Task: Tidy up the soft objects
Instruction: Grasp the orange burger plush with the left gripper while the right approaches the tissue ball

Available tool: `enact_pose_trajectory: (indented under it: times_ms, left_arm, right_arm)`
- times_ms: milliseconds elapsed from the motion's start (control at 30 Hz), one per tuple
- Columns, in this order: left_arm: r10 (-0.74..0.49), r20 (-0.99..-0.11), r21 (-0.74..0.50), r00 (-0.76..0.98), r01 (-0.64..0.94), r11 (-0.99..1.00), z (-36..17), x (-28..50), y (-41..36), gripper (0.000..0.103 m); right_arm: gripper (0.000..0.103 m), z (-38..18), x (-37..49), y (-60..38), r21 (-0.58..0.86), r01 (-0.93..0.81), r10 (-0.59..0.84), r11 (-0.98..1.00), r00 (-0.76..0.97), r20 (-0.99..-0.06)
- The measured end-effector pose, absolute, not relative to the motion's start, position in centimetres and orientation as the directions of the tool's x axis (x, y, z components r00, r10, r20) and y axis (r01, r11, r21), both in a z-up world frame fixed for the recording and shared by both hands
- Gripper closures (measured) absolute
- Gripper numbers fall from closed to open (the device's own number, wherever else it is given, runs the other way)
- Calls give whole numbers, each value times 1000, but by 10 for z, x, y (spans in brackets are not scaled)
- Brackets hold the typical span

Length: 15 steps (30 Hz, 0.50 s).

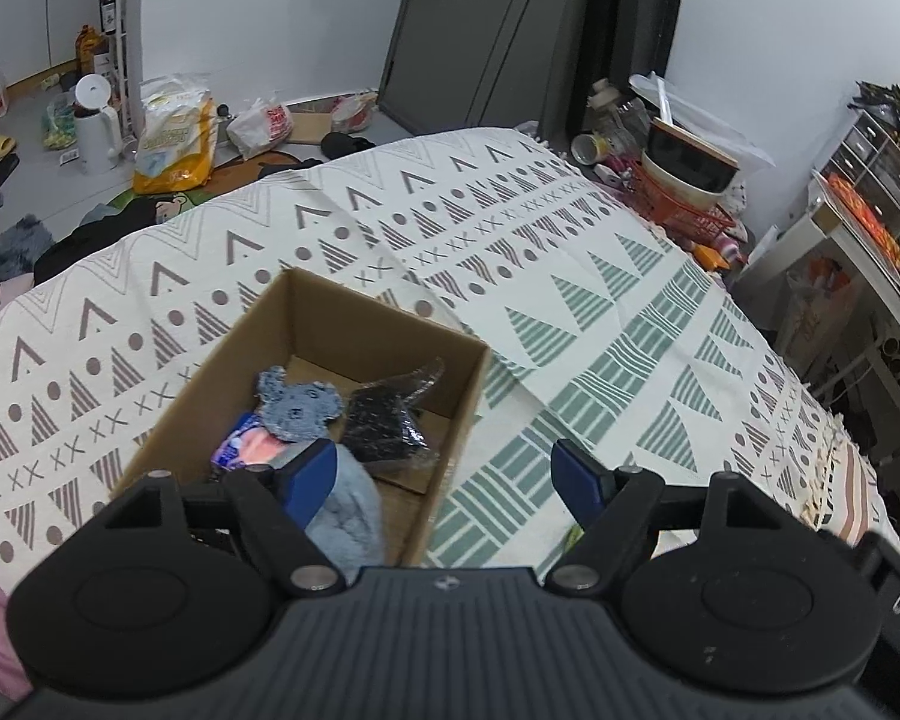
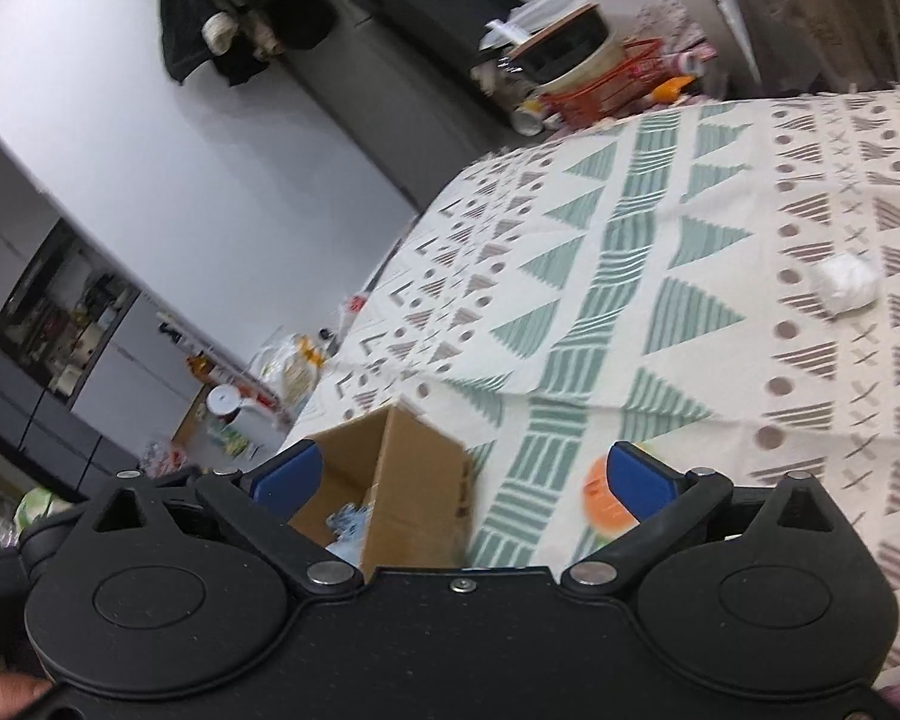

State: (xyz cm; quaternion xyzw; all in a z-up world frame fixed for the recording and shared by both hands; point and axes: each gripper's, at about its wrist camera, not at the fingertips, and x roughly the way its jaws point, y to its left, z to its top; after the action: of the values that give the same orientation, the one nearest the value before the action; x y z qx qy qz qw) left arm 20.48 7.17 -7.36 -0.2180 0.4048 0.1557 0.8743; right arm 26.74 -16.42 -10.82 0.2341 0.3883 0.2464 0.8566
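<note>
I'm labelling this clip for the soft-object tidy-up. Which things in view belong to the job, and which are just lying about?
Part of the job:
cardboard box
grey-blue plush toy
black wrapped bundle
light blue fluffy cloth
white soft wad
orange item, partly hidden

Just lying about:
red wire basket
white kettle
yellow bag

White letters "DAS" stand on the left hand-held gripper (image 1: 444, 480) body, at four o'clock. Print on the floor bags (image 1: 174, 138) is too blurred to read.

Left gripper (image 1: 450, 474), right gripper (image 2: 462, 480): black bodies, blue finger pads (image 1: 576, 477), silver pivot screws (image 2: 593, 573).
</note>
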Motion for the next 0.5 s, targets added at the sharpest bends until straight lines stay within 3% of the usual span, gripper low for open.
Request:
enact_pose_trajectory:
  times_ms: [500]
  left_arm:
    - [84, -799, -203, 595, -399, 894, -87, 233, 14, 26]
  right_arm:
    - [0, -119, 298, -205, 560, -159, 526, 813, 613, -589]
